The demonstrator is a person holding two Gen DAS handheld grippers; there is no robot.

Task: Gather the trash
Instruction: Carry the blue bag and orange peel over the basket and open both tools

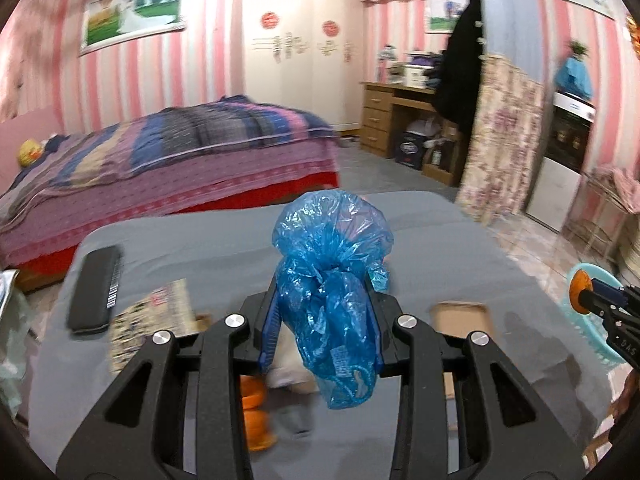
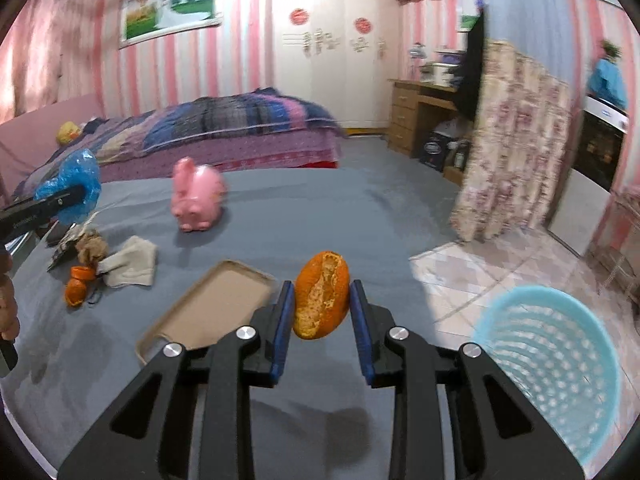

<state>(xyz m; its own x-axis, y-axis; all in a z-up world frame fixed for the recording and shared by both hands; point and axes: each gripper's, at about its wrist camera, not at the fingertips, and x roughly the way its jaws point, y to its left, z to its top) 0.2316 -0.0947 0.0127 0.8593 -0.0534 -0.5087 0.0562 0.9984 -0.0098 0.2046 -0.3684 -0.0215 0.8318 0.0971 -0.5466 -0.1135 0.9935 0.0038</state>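
Observation:
My left gripper is shut on a crumpled blue plastic bag, which bulges out above and below the blue pads and hangs over the grey table. In the right wrist view, the right gripper is shut on a piece of orange peel, lifted above the table with its pithy inside facing me. A light blue mesh basket stands on the floor at the right, below table height. More orange peels, crumpled brown paper and a beige cloth lie at the table's left.
A pink piggy bank stands mid-table. A tan phone case lies just left of the right gripper. A black comb-like bar and a printed booklet lie at the left. A bed, a desk and a floral curtain lie beyond.

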